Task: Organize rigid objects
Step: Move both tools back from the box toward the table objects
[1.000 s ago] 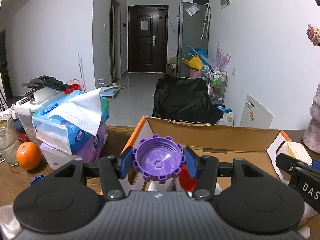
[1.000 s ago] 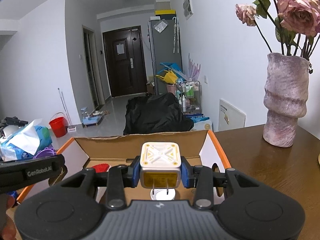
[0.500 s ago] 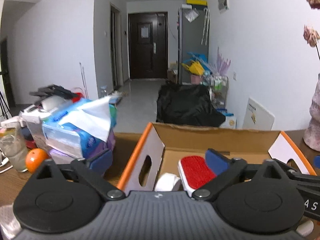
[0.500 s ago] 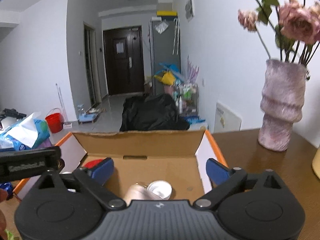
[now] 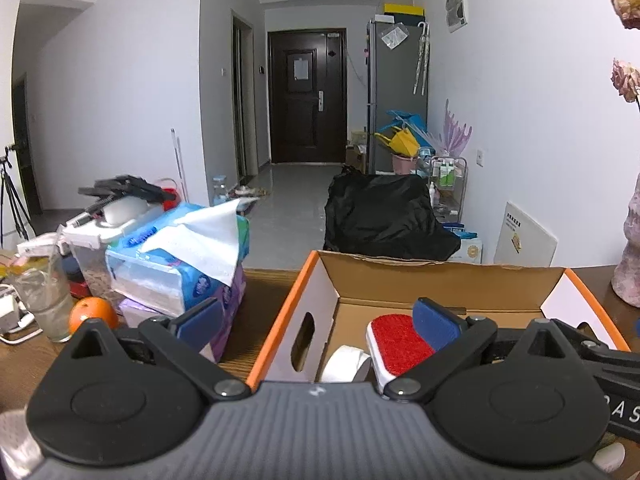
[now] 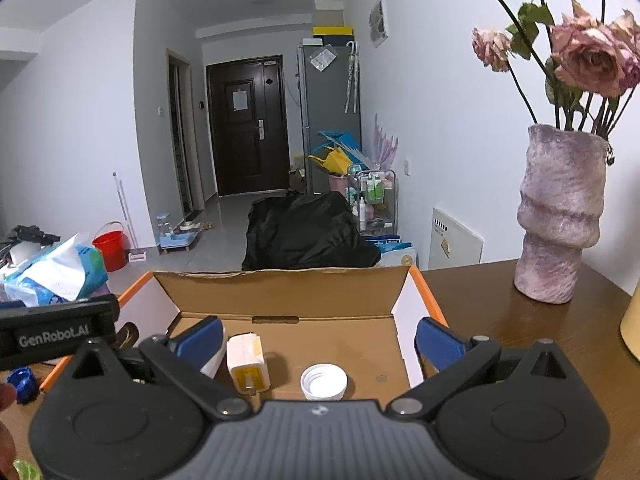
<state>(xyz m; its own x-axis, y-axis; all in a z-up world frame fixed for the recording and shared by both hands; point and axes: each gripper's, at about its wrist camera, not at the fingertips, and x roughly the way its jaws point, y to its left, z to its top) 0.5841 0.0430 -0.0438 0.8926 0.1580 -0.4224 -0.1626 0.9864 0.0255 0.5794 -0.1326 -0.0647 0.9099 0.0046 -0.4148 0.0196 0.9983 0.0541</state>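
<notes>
Wooden table (image 6: 500, 312), both grippers angled down over cardboard box (image 6: 280, 292), fingers spread wide, holding nothing, right's just opened

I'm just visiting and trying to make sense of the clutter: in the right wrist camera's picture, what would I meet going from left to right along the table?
Tissue pack → white charger plug inside the cardboard box → white bottle cap, also in the box → pink vase with dried roses.
</notes>
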